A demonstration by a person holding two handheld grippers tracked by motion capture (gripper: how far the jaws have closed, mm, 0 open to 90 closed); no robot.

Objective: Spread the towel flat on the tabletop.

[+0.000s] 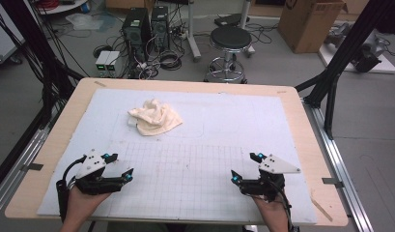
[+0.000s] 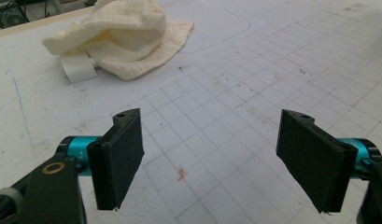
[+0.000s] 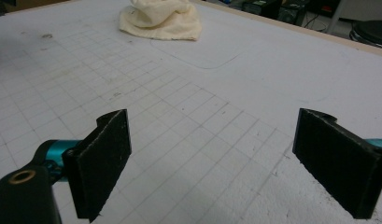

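High view: your two hands come in at the near edge of the bench (image 1: 301,121), one pair of tongs in each.
Left tongs (image 1: 121,166): near left on the gridded part of the white mat (image 1: 233,125); jaws spread wide with only mat between them, as the left gripper view (image 2: 209,158) confirms.
Right tongs (image 1: 245,166): near right, also spread with nothing between the jaws; the right gripper view (image 3: 212,163) shows the same gap.
Cloth (image 1: 155,117): one cream, crumpled cloth lying far left of centre on the mat, well apart from both tongs; you see it ahead in the left gripper view (image 2: 125,39) and the right gripper view (image 3: 163,18).
White tab (image 2: 79,69): one small white strip pokes out from under the cloth's near-left edge.
Open room: the grid between your tongs and the cloth lies bare; bare wood rims the mat on the left, right and far sides.
Writing: none you can read on the mat or the tongs.
Beyond the far edge: one black stool (image 1: 230,41), two black computer towers (image 1: 147,26), one cardboard box (image 1: 311,21), on the floor.
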